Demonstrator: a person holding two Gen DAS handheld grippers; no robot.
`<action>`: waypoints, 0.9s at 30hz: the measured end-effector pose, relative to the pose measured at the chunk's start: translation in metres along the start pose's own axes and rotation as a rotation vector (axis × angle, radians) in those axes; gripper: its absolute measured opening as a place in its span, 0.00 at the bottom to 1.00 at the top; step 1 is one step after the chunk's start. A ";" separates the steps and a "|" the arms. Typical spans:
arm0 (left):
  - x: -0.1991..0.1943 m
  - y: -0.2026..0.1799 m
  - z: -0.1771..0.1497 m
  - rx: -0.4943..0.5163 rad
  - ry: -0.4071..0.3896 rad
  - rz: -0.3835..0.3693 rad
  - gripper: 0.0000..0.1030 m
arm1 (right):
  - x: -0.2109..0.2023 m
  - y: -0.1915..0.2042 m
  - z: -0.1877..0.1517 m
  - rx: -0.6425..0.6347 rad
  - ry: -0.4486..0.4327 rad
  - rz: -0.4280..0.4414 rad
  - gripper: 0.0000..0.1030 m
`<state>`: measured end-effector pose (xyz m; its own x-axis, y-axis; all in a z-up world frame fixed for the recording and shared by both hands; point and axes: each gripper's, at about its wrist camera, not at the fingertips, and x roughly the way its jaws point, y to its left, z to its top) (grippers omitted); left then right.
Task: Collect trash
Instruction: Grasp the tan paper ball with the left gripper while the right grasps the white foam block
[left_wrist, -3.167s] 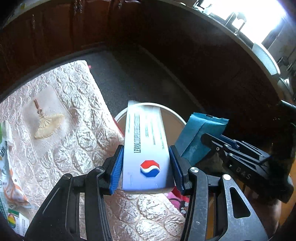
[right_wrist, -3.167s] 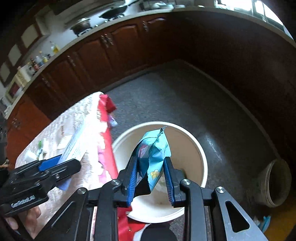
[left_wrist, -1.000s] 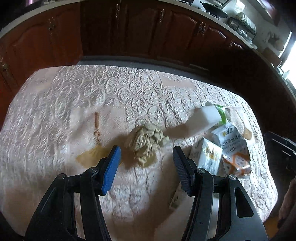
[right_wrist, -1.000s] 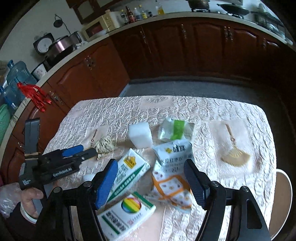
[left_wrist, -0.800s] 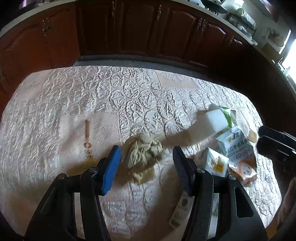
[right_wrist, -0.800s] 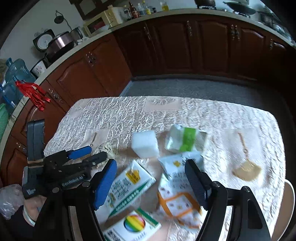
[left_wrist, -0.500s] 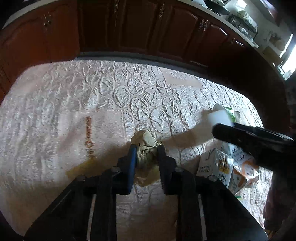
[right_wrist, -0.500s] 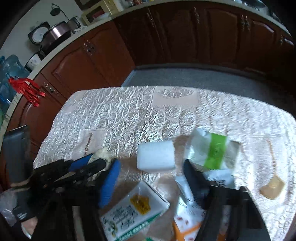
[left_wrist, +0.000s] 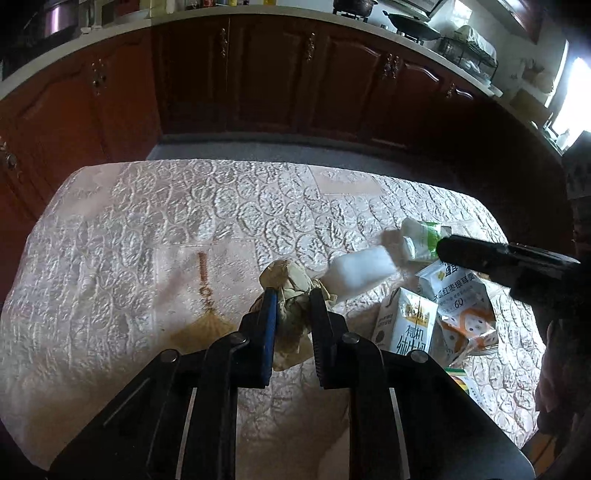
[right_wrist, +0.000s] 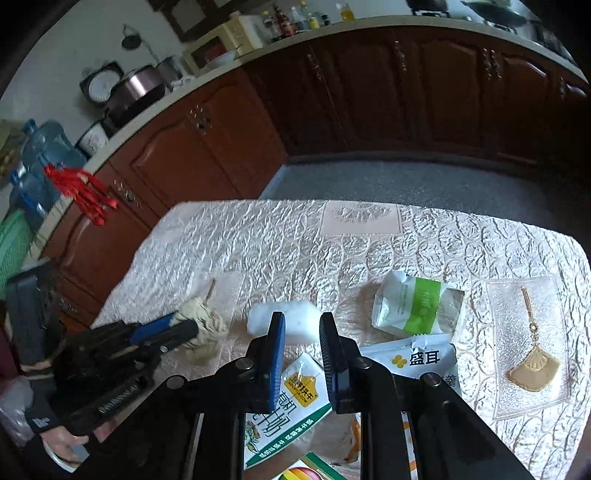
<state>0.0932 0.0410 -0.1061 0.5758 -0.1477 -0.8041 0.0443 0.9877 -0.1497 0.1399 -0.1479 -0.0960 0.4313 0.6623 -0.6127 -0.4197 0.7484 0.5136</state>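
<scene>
Both fingers of the left gripper (left_wrist: 291, 302) pinch one crumpled tan paper wad (left_wrist: 286, 282) on the quilted table cover (left_wrist: 147, 229)

Right gripper (right_wrist: 302, 325) hangs with its two fingers narrowed around the white foam block (right_wrist: 284, 323); I cannot tell whether they touch it. At 3 o'clock of the wad lie one green-striped pouch (right_wrist: 417, 308), one white snack bag (right_wrist: 424, 360) and one milk carton (left_wrist: 404, 325); at 5 o'clock peeks one rainbow-printed box (right_wrist: 303, 472). One fan tassel (right_wrist: 532, 363) lies toward the table's right edge, another (left_wrist: 205, 317) at the wad's 9 o'clock
</scene>
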 end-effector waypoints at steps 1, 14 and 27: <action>-0.002 0.002 -0.002 -0.007 -0.001 0.004 0.14 | 0.003 0.002 -0.001 -0.007 0.012 -0.005 0.22; -0.019 0.029 -0.014 -0.036 -0.020 0.055 0.14 | 0.091 0.025 0.007 -0.024 0.231 -0.077 0.69; -0.034 -0.001 -0.009 0.011 -0.071 0.030 0.14 | 0.027 0.022 0.000 -0.011 0.083 0.014 0.45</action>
<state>0.0668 0.0444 -0.0838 0.6338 -0.1146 -0.7650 0.0349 0.9922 -0.1198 0.1420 -0.1133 -0.1015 0.3575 0.6670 -0.6537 -0.4342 0.7384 0.5159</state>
